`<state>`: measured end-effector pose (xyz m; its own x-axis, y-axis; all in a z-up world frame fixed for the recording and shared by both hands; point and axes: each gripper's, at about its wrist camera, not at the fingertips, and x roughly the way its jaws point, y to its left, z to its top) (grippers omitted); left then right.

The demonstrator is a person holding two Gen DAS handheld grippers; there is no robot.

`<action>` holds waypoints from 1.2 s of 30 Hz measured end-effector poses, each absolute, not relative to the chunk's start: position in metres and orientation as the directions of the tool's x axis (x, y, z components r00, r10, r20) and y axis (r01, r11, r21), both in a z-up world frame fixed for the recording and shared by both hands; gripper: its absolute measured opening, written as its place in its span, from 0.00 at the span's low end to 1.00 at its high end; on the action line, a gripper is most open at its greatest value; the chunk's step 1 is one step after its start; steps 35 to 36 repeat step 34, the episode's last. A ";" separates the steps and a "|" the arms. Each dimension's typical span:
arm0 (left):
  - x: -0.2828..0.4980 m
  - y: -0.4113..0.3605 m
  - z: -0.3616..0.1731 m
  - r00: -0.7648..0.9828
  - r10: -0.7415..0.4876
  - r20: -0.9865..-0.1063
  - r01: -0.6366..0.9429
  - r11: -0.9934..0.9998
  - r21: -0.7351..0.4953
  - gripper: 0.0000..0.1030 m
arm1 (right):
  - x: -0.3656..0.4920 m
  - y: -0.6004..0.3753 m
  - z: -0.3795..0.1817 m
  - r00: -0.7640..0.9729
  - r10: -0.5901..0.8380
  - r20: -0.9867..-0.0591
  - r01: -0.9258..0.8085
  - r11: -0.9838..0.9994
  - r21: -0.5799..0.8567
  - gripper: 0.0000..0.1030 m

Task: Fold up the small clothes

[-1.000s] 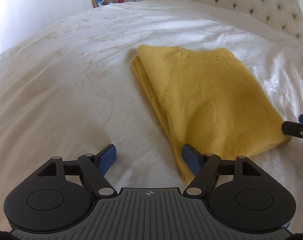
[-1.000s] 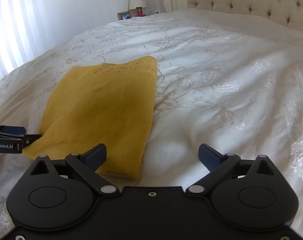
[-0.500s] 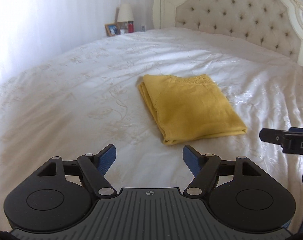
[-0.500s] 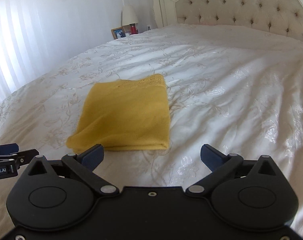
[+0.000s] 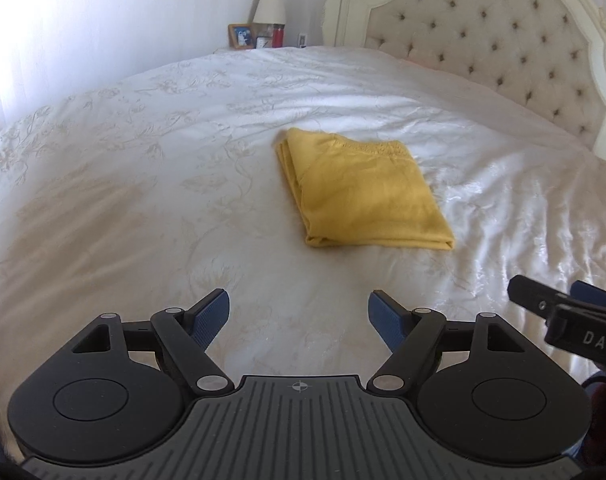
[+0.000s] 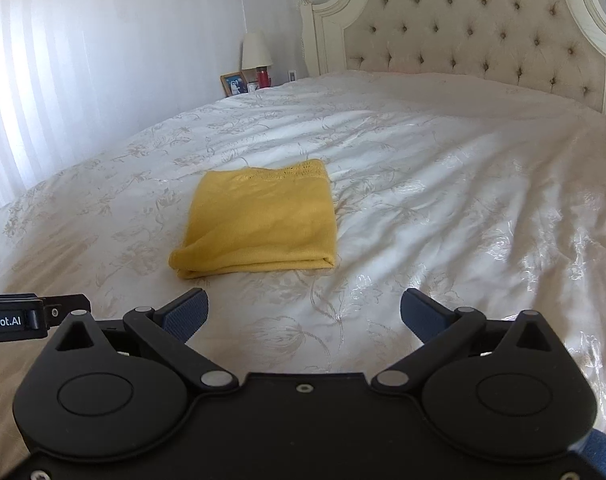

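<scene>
— Lying flat on the white floral bedspread (image 5: 143, 208), a yellow knit garment (image 5: 363, 196) is folded into a neat rectangle, layered edges stacked along its left side in the left wrist view. Can you see it from the right wrist view?

— Yes, the yellow knit garment (image 6: 259, 224) sits a little left of centre there, its near folded edge rounded, a lacy openwork band along the far edge. Which kind of garment it is I cannot tell while it is folded.

— And the grippers?

— The left gripper (image 5: 299, 316) has its blue-padded fingers (image 5: 211, 314) spread wide with nothing between them, above bare bedspread, apart from the garment's near edge. The right gripper (image 6: 303, 314) is likewise spread wide and holds nothing, its fingers (image 6: 423, 314) clear of the cloth.

— Do they see each other?

— Partly. The right gripper's black body shows at the right edge of the left wrist view, and the left one's body, with white lettering, pokes in at the left edge of the right wrist view.

— What lies beyond?

— A cream tufted headboard (image 6: 475, 36) at the head of the bed. Beside it stand a lamp (image 5: 269, 6) with a pale shade, a wooden picture frame (image 5: 241, 36) and a small red container (image 5: 278, 36), too small to name more closely.
</scene>
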<state>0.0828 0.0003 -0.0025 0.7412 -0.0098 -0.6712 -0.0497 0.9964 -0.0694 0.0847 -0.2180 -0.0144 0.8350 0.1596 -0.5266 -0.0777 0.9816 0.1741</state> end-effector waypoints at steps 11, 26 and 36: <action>0.088 -0.007 -0.008 0.728 -0.002 -0.686 -0.055 0.997 -0.061 0.73 | 0.087 -0.213 -0.025 0.849 0.129 -0.512 -0.053 0.986 0.160 0.99; 0.089 -0.023 -0.010 0.726 -0.042 -0.686 0.001 0.998 -0.060 0.73 | 0.087 -0.218 -0.026 0.853 0.139 -0.503 -0.049 0.981 0.189 0.99; 0.090 -0.023 -0.010 0.727 -0.054 -0.685 0.020 0.998 -0.057 0.73 | 0.087 -0.217 -0.026 0.851 0.140 -0.506 -0.050 0.981 0.187 0.99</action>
